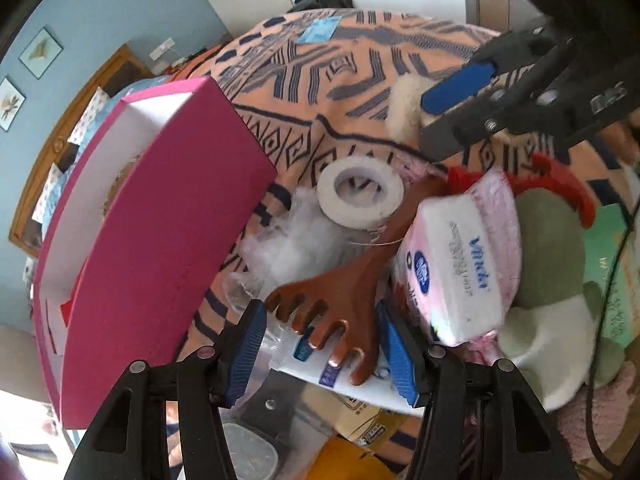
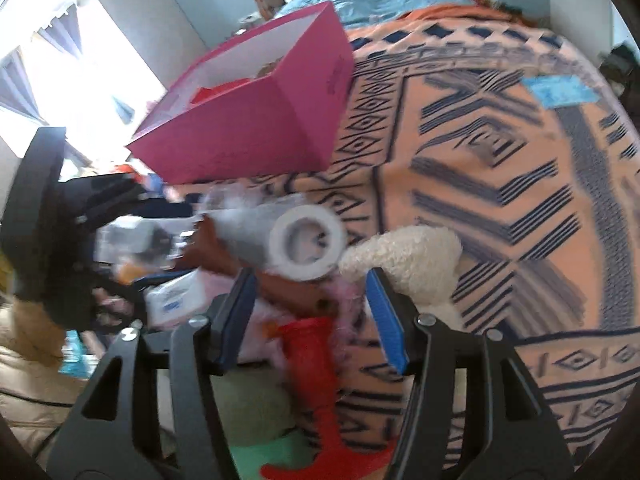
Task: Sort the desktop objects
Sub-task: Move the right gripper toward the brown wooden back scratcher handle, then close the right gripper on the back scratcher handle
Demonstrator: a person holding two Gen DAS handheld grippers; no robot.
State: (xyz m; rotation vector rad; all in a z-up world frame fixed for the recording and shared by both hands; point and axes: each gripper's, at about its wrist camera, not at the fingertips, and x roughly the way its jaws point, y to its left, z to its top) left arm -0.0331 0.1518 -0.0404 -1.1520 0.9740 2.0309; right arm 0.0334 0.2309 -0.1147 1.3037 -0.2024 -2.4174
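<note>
while the pink box (image 1: 168, 248) stands open on the patterned blanket (image 1: 360, 80), a vinda tissue pack (image 1: 460, 260) lies beside the brown back scratcher (image 1: 340, 300) and white tape roll (image 1: 360, 194). left gripper (image 1: 320, 350) brackets the scratcher's claw, pads apart; right gripper (image 2: 310, 316) hangs open, empty.

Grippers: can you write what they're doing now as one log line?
left gripper: open over brown scratcher | right gripper: open, empty | pink box: open
</note>
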